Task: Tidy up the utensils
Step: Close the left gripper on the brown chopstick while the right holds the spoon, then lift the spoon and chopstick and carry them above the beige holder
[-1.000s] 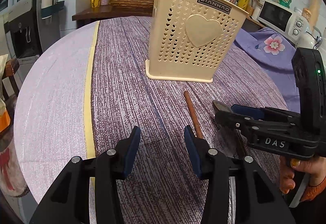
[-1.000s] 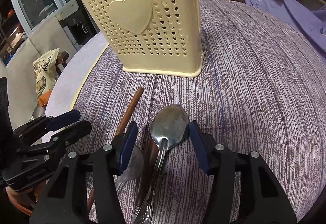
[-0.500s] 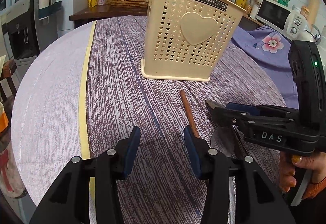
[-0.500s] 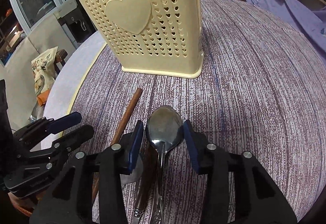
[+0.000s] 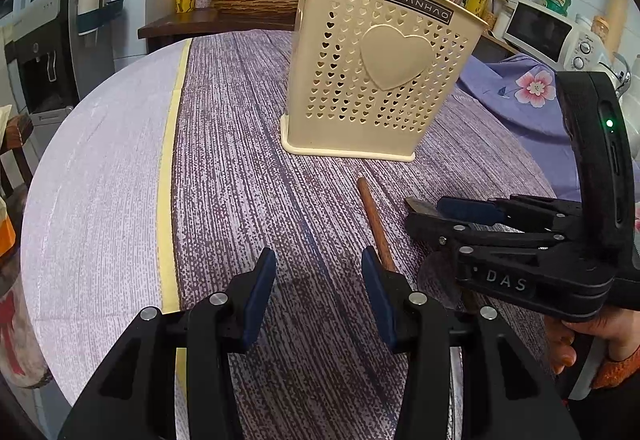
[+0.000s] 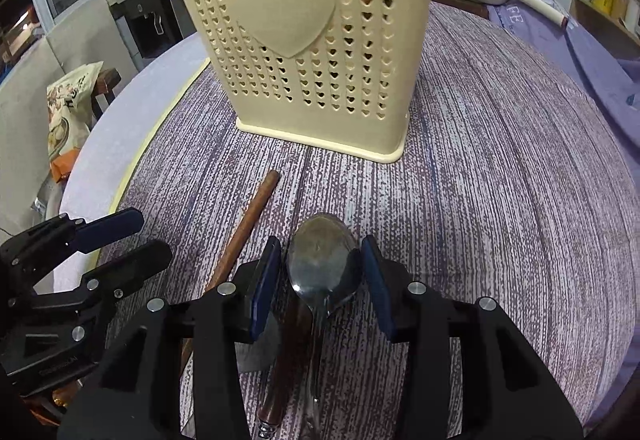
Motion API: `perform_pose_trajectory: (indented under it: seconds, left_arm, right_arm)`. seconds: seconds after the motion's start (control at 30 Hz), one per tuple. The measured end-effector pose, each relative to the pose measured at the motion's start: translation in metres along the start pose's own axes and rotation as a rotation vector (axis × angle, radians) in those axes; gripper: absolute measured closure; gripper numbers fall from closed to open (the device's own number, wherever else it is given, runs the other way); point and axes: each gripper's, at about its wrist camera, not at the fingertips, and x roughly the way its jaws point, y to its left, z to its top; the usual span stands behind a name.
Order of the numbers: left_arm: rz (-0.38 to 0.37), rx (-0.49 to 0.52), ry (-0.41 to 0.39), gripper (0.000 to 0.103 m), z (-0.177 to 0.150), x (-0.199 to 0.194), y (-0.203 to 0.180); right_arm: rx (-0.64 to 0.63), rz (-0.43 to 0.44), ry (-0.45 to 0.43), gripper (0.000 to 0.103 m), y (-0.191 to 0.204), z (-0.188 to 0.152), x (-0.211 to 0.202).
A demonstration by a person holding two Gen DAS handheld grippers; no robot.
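Right gripper (image 6: pixel 320 280): jaws narrowed from a wider stance a second ago, now clasping the bowl of the steel spoon (image 6: pixel 322 264).
Meaning: spoon secured; lift toward the cream utensil holder (image 6: pixel 304 40) seems next.
Spoon axis: bowl toward holder, handle toward camera.
Left gripper (image 5: pixel 318 292): jaws parted, empty, unmoved.
Wooden chopstick (image 5: pixel 374 218): flat on tablecloth (image 5: pixel 240 200), beside spoon.

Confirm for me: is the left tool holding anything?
No, the left tool hangs over bare tablecloth with nothing between its blue pads; the chopstick lies just outside it.
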Motion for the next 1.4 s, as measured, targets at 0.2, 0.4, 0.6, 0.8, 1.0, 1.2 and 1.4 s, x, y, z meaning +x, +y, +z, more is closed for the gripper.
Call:
perform_pose_trajectory:
  seconds: [0.2, 0.4, 0.6, 0.8, 1.0, 1.2, 1.4]
  left_arm:
    - [-0.003, 0.001, 0.002, 0.059, 0.001, 0.001, 0.001]
    - [-0.005, 0.004, 0.004, 0.059, 0.001, 0.002, -0.001]
    - [-0.023, 0.019, 0.006, 0.059, 0.007, 0.002, -0.008]
    - [-0.083, 0.056, 0.037, 0.060, 0.017, 0.013, -0.026]
    - [-0.065, 0.126, 0.084, 0.076, 0.033, 0.037, -0.047]
    - [0.003, 0.158, 0.125, 0.093, 0.036, 0.058, -0.051]
    - [0.033, 0.178, 0.115, 0.095, 0.037, 0.061, -0.056]
  right_arm:
    - [-0.024, -0.011, 0.005, 0.066, -0.001, 0.003, 0.002]
    - [0.008, 0.011, -0.029, 0.066, -0.007, 0.003, -0.005]
    - [0.049, 0.028, -0.099, 0.066, -0.019, 0.003, -0.025]
    - [0.093, 0.048, -0.164, 0.066, -0.032, 0.002, -0.048]
    - [0.091, 0.032, -0.225, 0.067, -0.037, -0.002, -0.072]
    - [0.089, 0.035, -0.265, 0.066, -0.042, -0.008, -0.089]
    - [0.071, 0.035, -0.301, 0.067, -0.043, -0.010, -0.101]
